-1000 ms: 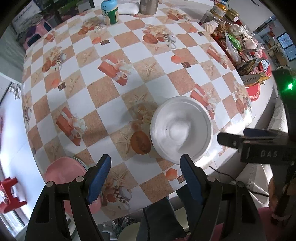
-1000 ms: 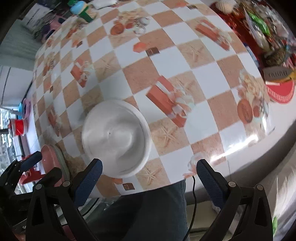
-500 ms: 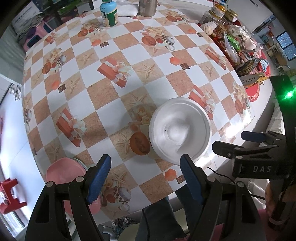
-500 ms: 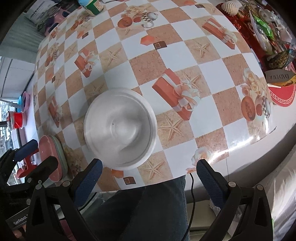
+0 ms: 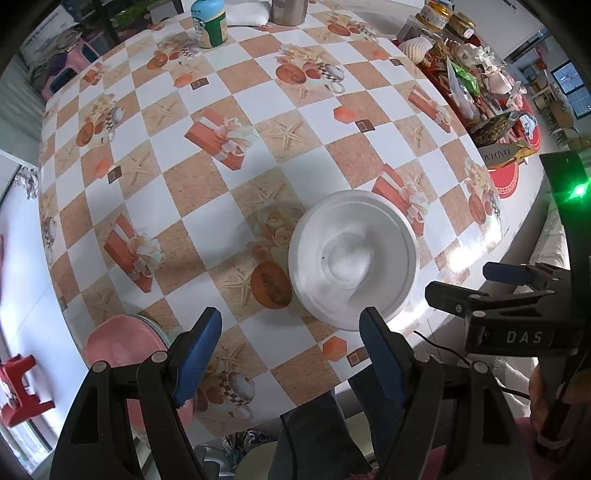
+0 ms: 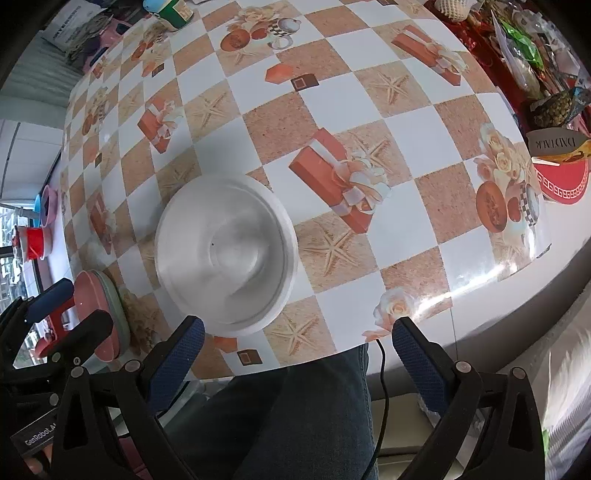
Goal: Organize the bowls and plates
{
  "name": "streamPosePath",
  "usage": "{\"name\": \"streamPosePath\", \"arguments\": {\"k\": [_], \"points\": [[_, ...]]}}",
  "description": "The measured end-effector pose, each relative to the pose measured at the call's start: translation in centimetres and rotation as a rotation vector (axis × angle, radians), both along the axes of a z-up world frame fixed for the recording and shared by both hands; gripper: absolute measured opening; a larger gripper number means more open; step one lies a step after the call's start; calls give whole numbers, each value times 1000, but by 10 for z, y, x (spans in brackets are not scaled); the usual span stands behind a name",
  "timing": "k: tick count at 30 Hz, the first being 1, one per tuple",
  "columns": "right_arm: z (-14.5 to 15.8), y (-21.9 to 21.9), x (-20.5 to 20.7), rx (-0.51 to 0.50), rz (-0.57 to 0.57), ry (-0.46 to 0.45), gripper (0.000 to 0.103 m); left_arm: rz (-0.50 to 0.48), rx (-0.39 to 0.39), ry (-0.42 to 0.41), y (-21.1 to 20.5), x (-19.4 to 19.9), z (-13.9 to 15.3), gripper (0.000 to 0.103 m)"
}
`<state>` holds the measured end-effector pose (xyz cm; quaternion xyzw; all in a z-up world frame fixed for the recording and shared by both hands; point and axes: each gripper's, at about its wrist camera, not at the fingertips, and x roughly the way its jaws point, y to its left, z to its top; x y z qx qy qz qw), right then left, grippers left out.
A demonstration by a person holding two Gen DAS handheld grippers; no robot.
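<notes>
You are working over a round tabletop (image 5: 258,177) covered in a glossy checked cloth of white and tan squares printed with gift boxes, starfish and cups. At its 12 o'clock edge a Starbucks bottle (image 5: 209,23) is standing beside a metal cup (image 5: 288,11); from 1 to 3 o'clock, snack packets and jars (image 5: 465,74) are crowding the rim, ending in a red tin (image 6: 561,181). White floor is showing at 9 o'clock, with a red stool (image 5: 18,391) on it.

The white bowl (image 5: 352,258) is sitting upright and empty near the 5 o'clock edge, with a stepped rim and a tiny dark speck inside. The pink plate (image 5: 122,354) is lying on a pale plate at 7 o'clock, right at the edge and well apart from the bowl.

Your left gripper (image 5: 291,354) is hovering with its jaws spread wide, gripping nothing; your right gripper (image 6: 299,354) is doing the same, its left pad just beside the bowl's near rim.

The cloth between 9 and 12 o'clock is lying bare. Your trouser leg (image 6: 306,413) is sitting against the near edge.
</notes>
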<state>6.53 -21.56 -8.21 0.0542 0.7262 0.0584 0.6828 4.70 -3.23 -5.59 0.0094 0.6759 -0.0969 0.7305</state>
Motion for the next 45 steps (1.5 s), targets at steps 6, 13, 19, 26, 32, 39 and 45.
{"name": "streamPosePath", "arguments": {"k": [6,13,19,26,32,39,45], "points": [[-4,-5,1,-3,-3,17,102,1,-2,18,-4,3,-5,80],[-8,-9,3,-6,-2,29,102,-8,-5,30,-9,7,-9,80],[-14,-14,4,-14,-6,45,102,-4,-10,55,-12,10,-16,80],[-22,-13,9,-18,2,65,102,24,-10,77,-10,16,-27,80],[-32,-11,18,-49,25,81,102,72,-13,104,-6,24,-45,80],[-52,3,28,-101,87,105,102,138,-1,155,2,26,-73,80],[-67,20,40,-105,130,118,102,179,8,178,6,27,-90,80]]}}
